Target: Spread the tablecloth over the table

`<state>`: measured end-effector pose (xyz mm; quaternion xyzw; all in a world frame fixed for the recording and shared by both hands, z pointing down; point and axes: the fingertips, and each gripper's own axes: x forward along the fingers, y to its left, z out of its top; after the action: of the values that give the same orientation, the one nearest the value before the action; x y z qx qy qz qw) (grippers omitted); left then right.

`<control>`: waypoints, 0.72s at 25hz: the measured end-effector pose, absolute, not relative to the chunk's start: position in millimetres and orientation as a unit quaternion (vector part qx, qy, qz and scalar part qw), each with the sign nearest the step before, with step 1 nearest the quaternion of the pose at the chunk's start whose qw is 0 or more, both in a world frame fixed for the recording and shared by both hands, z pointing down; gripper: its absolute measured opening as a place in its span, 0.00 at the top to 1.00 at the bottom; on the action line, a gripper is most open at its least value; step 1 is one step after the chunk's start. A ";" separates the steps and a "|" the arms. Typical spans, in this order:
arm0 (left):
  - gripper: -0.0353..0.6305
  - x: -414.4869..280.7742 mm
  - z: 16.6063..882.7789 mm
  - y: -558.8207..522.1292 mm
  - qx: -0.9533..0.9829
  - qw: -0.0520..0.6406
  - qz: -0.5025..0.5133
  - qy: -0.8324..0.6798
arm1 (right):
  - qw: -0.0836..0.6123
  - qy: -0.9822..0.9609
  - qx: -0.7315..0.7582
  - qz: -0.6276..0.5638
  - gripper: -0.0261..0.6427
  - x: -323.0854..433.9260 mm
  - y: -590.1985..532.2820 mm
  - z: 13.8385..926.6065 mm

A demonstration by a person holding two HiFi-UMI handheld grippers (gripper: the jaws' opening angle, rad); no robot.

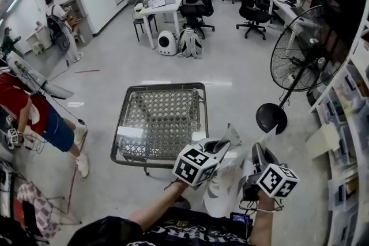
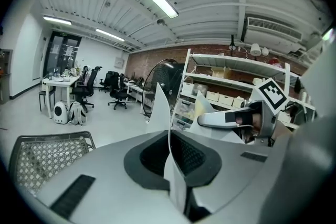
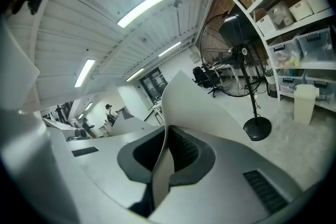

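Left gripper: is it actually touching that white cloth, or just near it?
Touching. The left gripper view shows the left gripper with its jaws shut on the tablecloth: the white sheet is pinched between them and sticks up beyond the tips.

— What is the person wearing?
— A black short-sleeved shirt (image 1: 173, 234) with pale lettering across it.
— And the tools?
— The left gripper (image 1: 226, 140) and right gripper (image 1: 257, 150) have smooth pale grey shells. Their pads (image 2: 195, 157) are dark and mesh-textured, and a dark ribbed strip (image 2: 73, 195) is set into the shell. Each carries a white cube (image 1: 196, 165) printed with black square markers.
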<state>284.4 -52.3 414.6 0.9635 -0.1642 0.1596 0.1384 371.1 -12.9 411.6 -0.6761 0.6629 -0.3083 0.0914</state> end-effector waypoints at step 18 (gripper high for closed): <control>0.91 228.6 394.6 -191.9 0.982 0.134 0.130 -0.042 | 0.076 0.607 -0.753 -0.244 0.94 302.3 -146.6 378.4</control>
<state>228.6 -191.9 394.6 0.9815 -0.0416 0.1301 0.1339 302.3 -146.6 378.4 -0.7526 0.6069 -0.2438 0.0764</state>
